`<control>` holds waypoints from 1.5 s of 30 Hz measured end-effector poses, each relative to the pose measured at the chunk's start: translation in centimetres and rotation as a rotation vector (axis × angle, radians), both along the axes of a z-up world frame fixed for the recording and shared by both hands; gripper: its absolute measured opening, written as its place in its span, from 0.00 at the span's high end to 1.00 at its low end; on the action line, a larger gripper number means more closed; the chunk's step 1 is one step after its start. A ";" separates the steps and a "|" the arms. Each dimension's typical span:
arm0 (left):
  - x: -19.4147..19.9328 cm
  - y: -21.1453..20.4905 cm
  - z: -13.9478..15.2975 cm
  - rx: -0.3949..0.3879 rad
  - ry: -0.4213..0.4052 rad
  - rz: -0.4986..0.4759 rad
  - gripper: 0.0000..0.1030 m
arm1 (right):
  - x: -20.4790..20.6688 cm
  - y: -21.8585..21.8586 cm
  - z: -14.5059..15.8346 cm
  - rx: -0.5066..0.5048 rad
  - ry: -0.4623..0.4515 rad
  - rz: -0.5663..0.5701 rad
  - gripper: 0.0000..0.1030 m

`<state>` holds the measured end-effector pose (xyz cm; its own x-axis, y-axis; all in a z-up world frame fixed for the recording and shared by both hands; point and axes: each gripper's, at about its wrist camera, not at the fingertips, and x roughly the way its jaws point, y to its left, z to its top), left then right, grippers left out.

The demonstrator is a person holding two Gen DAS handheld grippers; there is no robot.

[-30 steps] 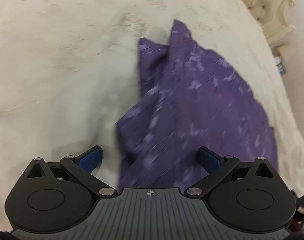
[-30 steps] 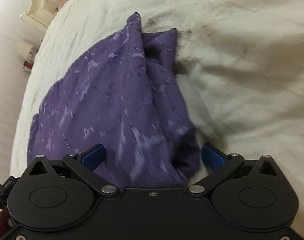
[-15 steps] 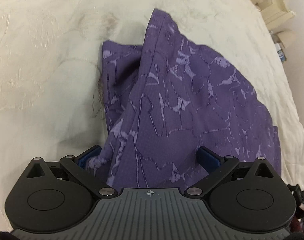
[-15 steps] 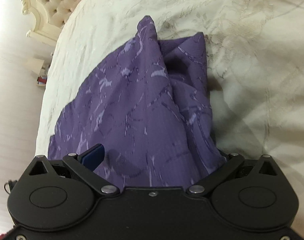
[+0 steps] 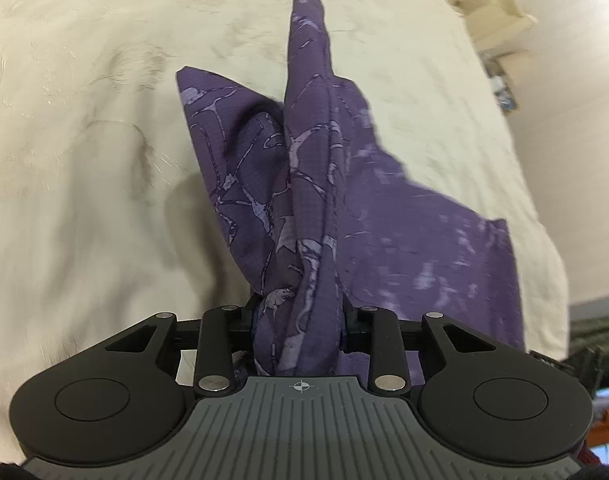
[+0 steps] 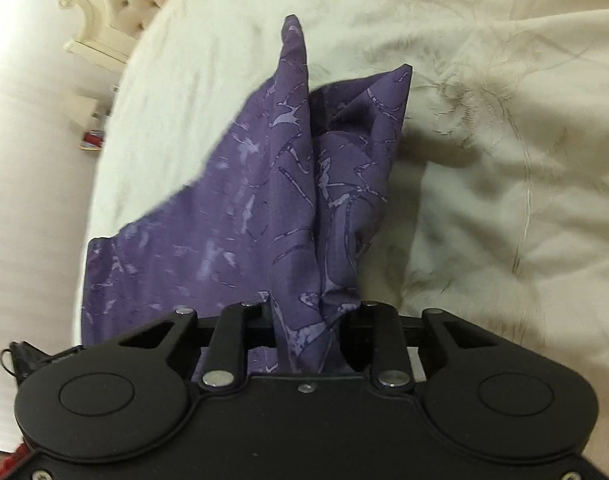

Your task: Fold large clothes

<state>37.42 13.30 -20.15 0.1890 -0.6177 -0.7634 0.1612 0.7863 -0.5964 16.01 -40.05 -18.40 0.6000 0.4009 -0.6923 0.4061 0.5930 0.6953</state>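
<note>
A purple patterned garment (image 5: 404,236) lies on a cream bedspread (image 5: 84,160). My left gripper (image 5: 298,320) is shut on a bunched edge of the garment, which rises in folds from between its jaws. In the right wrist view the same garment (image 6: 224,240) spreads to the left over the bedspread (image 6: 524,160). My right gripper (image 6: 312,320) is shut on another bunched edge of it. The fingertips of both grippers are hidden by the cloth.
A cream tufted headboard (image 5: 500,4) stands at the far end of the bed, also in the right wrist view (image 6: 104,12). Small items sit on the floor beside the bed (image 6: 92,140). The bed edge drops off near the garment's outer side.
Both grippers have gone from open over the garment to shut on bunched cloth. The garment's edge has been gathered and lifted into upright folds.
</note>
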 end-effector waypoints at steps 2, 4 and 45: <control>-1.6 0.4 0.7 -0.027 0.003 -0.013 0.70 | -1.0 0.5 1.0 0.003 0.000 0.027 0.66; -3.5 1.0 1.2 -0.040 0.015 -0.028 0.70 | -2.5 1.2 1.8 0.011 0.014 0.051 0.66; -11.8 -0.2 -3.1 0.426 -0.336 -0.116 0.36 | -5.3 20.0 0.2 -0.716 0.016 0.519 0.04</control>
<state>25.57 13.13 -23.23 0.4143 -0.2989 -0.8597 0.3873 0.9127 -0.1307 10.75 -20.07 -18.23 0.4511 0.0872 -0.8882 -0.0288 0.9961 0.0831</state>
